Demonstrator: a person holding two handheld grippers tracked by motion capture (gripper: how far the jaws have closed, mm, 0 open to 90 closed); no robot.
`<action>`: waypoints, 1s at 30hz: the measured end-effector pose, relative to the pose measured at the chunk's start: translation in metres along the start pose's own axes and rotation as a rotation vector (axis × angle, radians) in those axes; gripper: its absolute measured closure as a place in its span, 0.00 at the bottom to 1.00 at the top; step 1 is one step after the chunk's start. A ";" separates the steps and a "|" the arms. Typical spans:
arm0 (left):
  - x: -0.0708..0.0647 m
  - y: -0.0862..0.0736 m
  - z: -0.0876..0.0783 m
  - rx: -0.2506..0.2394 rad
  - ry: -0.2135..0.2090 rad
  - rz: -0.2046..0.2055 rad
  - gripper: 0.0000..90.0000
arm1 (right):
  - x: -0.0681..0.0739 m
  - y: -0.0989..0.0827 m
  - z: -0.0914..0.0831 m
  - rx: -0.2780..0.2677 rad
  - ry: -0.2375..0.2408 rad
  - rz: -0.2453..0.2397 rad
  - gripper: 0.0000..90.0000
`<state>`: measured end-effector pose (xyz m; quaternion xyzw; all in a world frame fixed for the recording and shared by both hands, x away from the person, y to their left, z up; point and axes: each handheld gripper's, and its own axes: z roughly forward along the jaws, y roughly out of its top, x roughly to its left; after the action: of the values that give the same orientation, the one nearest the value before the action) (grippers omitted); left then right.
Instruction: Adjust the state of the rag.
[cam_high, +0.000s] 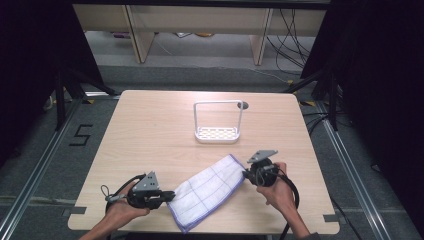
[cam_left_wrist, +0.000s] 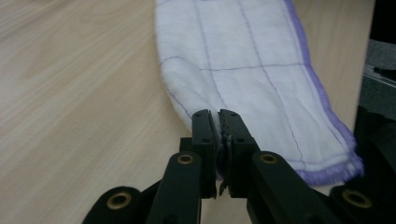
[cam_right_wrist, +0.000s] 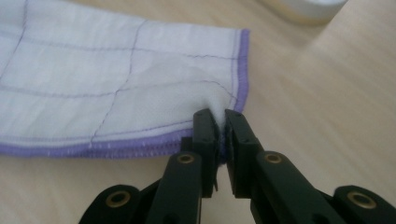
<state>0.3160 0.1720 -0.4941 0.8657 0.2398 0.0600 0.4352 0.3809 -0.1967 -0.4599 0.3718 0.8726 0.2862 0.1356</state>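
The white cloth with purple edging (cam_high: 207, 191) lies on the near half of the wooden surface (cam_high: 150, 130), folded into a long strip whose long axis runs diagonally from the near left to the far right. Its near-left end sits pinched between the fingers of the left gripper (cam_high: 170, 195), which are closed on the fabric (cam_left_wrist: 219, 135). Its far-right corner is clamped the same way by the right gripper (cam_high: 246, 173), fingers closed on the hem (cam_right_wrist: 220, 135). Both hands come in from the near edge, held low over the surface, the grippers pointing inward at each other. A white wire-handled rack (cam_high: 218, 134) stands farther back, well apart.
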 end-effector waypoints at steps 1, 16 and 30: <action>-0.003 0.000 0.000 0.005 -0.007 0.007 0.94 | -0.003 0.009 0.002 0.010 0.000 -0.012 0.94; -0.048 0.016 0.029 -0.001 -0.098 0.062 0.93 | -0.022 0.059 0.055 0.026 0.001 -0.082 0.93; -0.029 0.029 0.036 -0.052 -0.071 -0.029 0.52 | -0.034 0.047 0.046 -0.002 -0.117 0.015 0.64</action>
<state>0.3127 0.1179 -0.4900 0.8521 0.2348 0.0293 0.4668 0.4521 -0.1772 -0.4681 0.3944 0.8600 0.2660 0.1845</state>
